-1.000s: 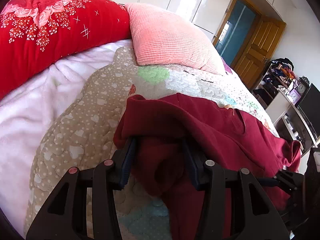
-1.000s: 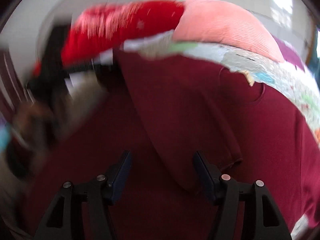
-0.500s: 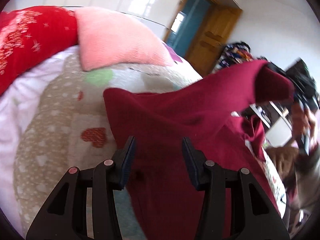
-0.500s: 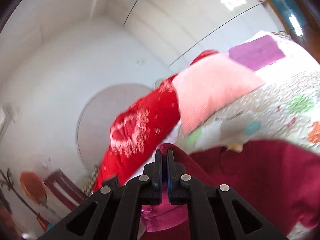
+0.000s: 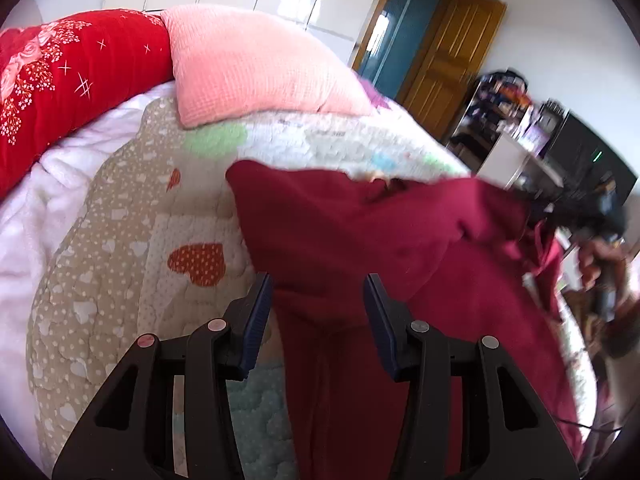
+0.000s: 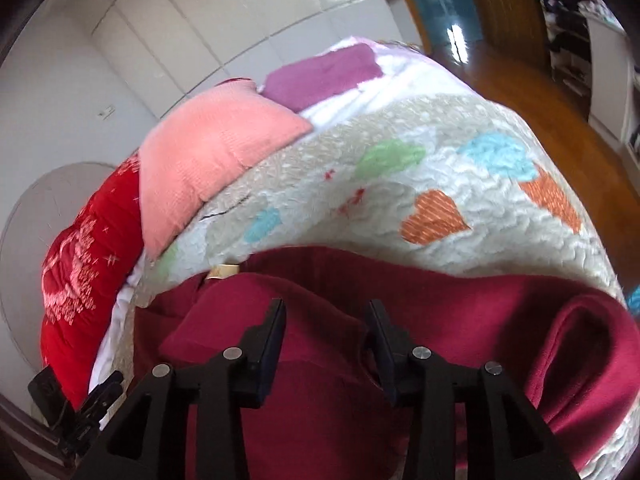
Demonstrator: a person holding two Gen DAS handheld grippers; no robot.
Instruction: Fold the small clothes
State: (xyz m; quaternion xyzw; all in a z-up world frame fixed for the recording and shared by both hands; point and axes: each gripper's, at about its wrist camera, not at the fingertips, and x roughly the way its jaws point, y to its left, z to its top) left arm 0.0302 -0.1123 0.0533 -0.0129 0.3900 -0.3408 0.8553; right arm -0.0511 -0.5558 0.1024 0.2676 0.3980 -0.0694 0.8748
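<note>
- Maroon shirt (image 5: 384, 240) lies rumpled on the heart-patterned quilt (image 5: 120, 240) of the bed, below the pink pillow (image 5: 256, 64).
- Left hand-held gripper (image 5: 318, 292) gapes wide over the shirt's left edge, gripping nothing.
- Right hand-held gripper (image 6: 326, 320) is spread wide too, above a folded-over flap (image 6: 248, 312), nothing pinched.

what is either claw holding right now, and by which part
Nothing is held. The left claw and the right claw are both open above the dark red garment, which lies on the quilt; neither claw's fingers pinch the fabric.
</note>
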